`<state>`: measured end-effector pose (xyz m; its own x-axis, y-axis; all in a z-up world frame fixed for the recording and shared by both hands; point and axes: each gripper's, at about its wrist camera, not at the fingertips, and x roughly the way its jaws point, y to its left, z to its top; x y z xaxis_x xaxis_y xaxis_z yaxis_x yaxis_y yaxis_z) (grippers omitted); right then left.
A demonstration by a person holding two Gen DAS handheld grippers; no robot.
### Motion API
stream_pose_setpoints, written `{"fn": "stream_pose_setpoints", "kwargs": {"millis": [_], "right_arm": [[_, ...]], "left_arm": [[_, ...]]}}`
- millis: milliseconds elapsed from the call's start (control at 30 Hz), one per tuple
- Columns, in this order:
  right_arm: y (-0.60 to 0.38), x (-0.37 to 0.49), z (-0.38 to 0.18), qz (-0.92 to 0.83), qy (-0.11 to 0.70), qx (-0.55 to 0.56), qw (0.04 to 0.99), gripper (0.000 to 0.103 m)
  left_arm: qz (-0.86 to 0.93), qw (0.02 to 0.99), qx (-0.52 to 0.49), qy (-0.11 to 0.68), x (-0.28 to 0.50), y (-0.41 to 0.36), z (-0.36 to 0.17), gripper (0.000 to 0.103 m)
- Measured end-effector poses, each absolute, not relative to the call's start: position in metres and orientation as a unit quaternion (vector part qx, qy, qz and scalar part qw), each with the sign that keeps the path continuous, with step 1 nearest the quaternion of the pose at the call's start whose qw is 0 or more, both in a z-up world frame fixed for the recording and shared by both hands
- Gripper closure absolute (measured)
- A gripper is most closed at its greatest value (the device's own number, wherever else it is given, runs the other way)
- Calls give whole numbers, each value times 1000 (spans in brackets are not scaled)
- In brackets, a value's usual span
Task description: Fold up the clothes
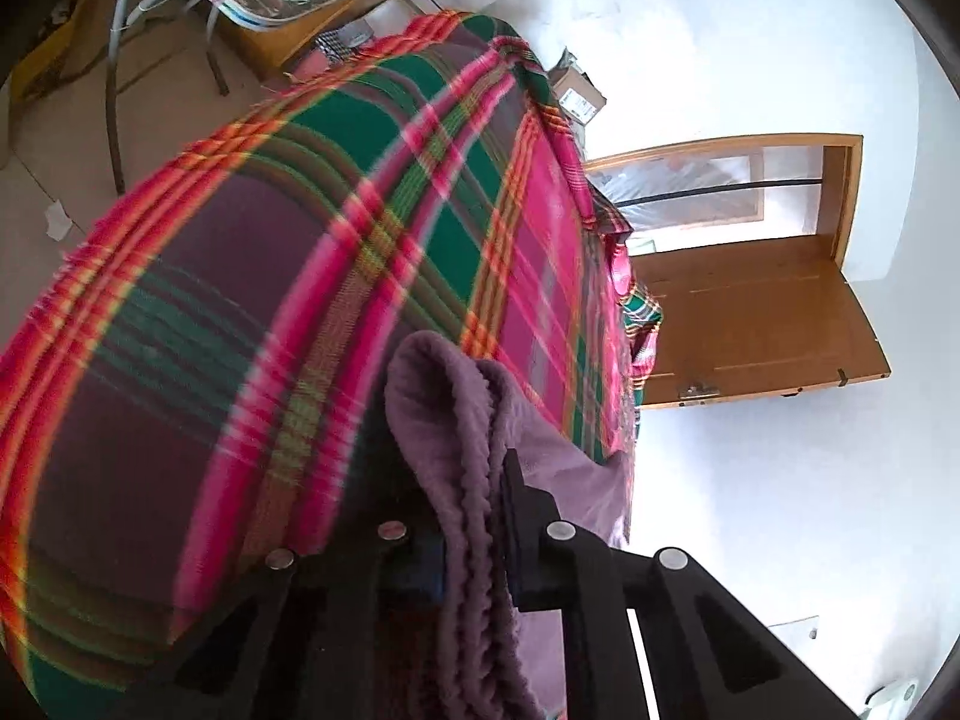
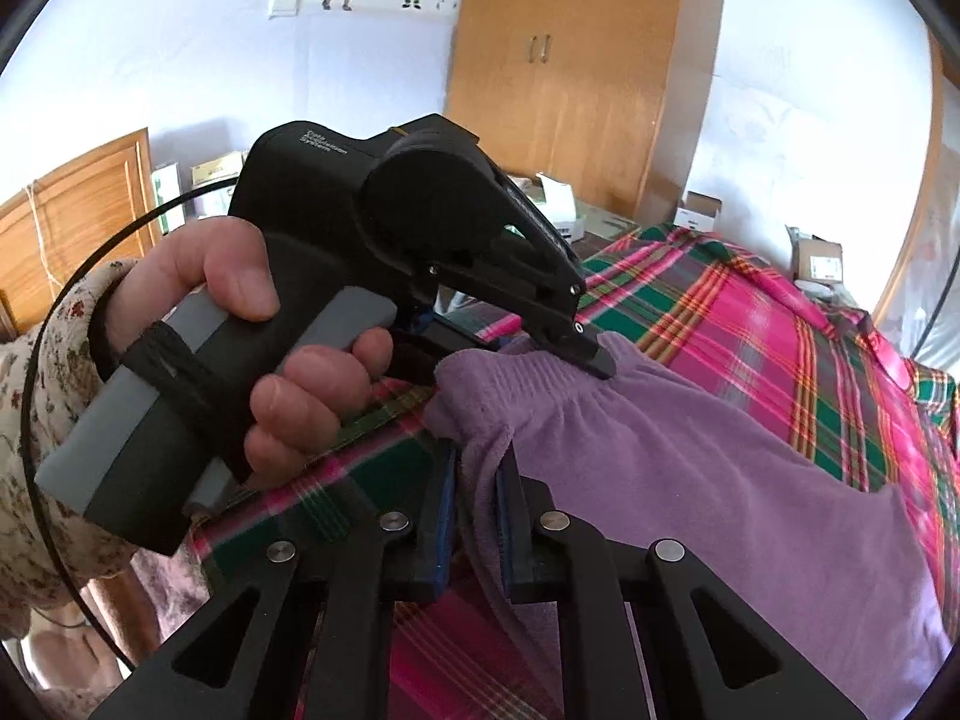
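Now both tools, left point(image 2: 591, 354) and right point(image 2: 477, 516), pinch the soft, ribbed lilac garment point(image 2: 690, 456) over plaid cloth point(image 2: 750, 324).

Fuzzy purple fleece garment point(image 2: 690, 456) on woven plaid cloth point(image 1: 240, 276); glossy wooden door point(image 1: 750, 324).

Bed under plaid blanket point(image 2: 750, 324), purple garment point(image 2: 690, 450) lying on it
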<state>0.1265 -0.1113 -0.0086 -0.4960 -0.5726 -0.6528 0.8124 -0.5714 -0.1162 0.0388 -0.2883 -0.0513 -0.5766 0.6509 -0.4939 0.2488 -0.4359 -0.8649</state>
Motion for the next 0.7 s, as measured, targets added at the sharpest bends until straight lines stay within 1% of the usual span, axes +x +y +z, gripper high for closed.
{"fn": "stream_pose_setpoints", "kwargs": {"millis": [133,367,700], "right_arm": [[-110,121,-11,-835,197,301,417,91],[-109,120,-16,-833,200,308,414,91],[-77,131,4,-852,152,280,415,91]], "left_arm": [[727,140,-438,-510,38,-288,-51,89],[733,130,-444,-499,35,-285,-47,89],[759,113,-436,-471,43,-270,-17,88]]}}
